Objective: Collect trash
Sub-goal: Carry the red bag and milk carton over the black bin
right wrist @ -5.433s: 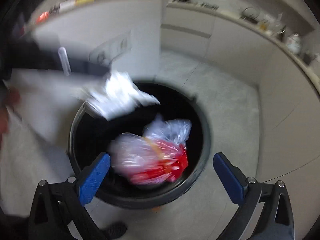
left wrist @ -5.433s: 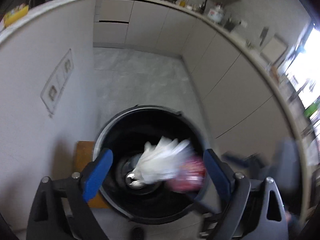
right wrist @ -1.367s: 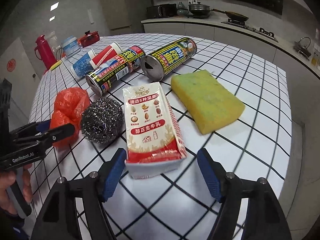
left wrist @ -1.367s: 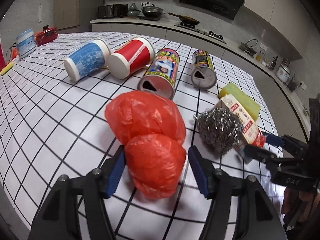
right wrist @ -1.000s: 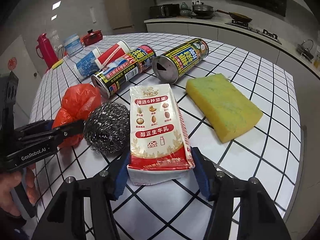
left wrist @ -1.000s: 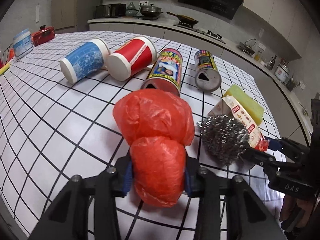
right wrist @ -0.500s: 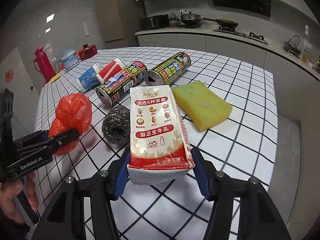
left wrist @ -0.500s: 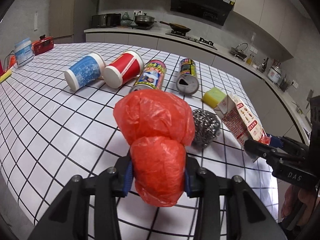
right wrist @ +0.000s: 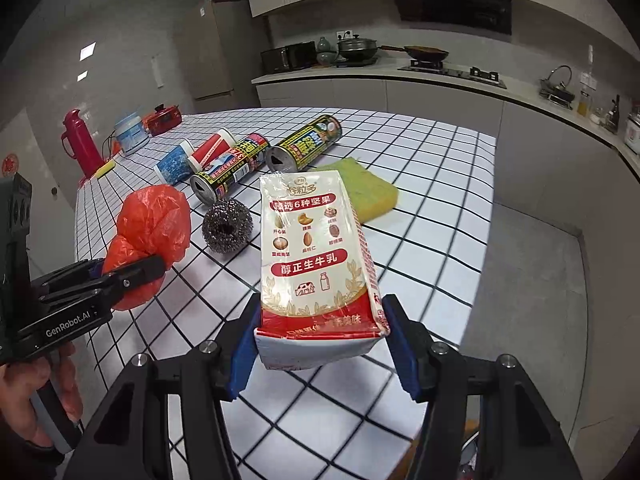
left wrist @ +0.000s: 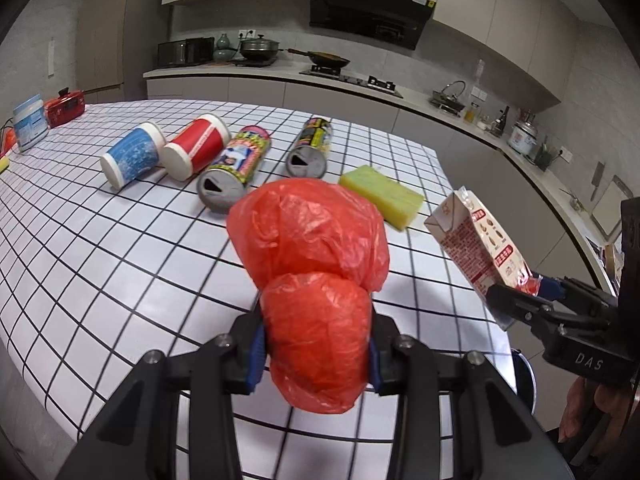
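While clamped in the left gripper [left wrist: 316, 354], the red bag [left wrist: 312, 280] looks crumpled; right fingers [right wrist: 240, 364] grip a milk carton [right wrist: 316, 256], its base edge hidden.

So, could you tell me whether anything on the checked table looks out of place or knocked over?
Yes: two paper cups and two drink cans lie on their sides in a row on the table, open ends facing the camera. Nothing looks spilled. A steel scourer and a sponge sit loose nearby.
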Demonstrator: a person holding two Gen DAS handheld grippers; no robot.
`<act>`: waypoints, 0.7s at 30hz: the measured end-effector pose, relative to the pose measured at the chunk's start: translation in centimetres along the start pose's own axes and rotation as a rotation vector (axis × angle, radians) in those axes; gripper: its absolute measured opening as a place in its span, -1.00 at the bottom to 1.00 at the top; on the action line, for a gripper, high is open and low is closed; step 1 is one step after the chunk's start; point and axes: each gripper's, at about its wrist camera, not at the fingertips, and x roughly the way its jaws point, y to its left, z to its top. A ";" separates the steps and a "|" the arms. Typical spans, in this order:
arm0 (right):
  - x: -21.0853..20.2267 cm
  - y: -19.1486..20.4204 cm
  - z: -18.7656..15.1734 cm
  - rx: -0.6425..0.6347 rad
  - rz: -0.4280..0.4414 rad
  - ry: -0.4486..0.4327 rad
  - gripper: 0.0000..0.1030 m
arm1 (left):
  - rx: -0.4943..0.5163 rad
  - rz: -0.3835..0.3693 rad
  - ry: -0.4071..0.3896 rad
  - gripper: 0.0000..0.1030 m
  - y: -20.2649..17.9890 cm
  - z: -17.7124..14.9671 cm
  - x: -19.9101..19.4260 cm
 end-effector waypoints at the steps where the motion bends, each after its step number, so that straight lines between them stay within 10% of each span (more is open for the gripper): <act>1: -0.4 -0.2 -0.3 0.004 -0.005 -0.001 0.17 | 0.007 -0.004 0.000 -0.21 -0.4 -0.1 -0.1; 21: -7.2 -4.6 -4.9 0.091 -0.093 -0.029 0.17 | 0.099 -0.077 0.008 -0.21 -7.9 -2.4 -1.1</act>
